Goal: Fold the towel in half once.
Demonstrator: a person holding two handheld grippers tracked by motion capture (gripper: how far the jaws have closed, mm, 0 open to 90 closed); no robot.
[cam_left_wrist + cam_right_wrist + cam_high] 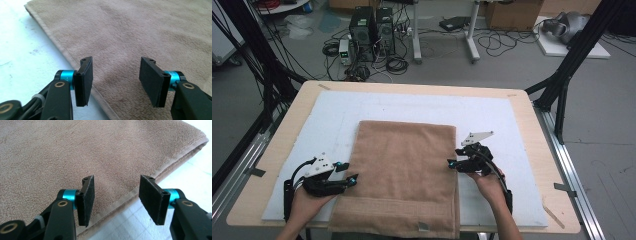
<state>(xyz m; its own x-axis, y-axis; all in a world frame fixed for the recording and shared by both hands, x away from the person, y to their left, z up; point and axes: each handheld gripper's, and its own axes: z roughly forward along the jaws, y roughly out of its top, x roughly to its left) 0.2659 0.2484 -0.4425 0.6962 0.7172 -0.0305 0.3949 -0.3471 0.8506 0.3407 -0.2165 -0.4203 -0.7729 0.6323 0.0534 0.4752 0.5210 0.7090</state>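
One towel (404,175) lies flat (long axis toward person).

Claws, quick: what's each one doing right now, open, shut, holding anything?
Left claw: open, nothing held, over the towel's left edge.
Right claw: open, nothing held, over the towel's right edge.

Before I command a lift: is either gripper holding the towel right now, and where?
Nothing is held. Left gripper and right gripper stand open over the brown towel's side edges.
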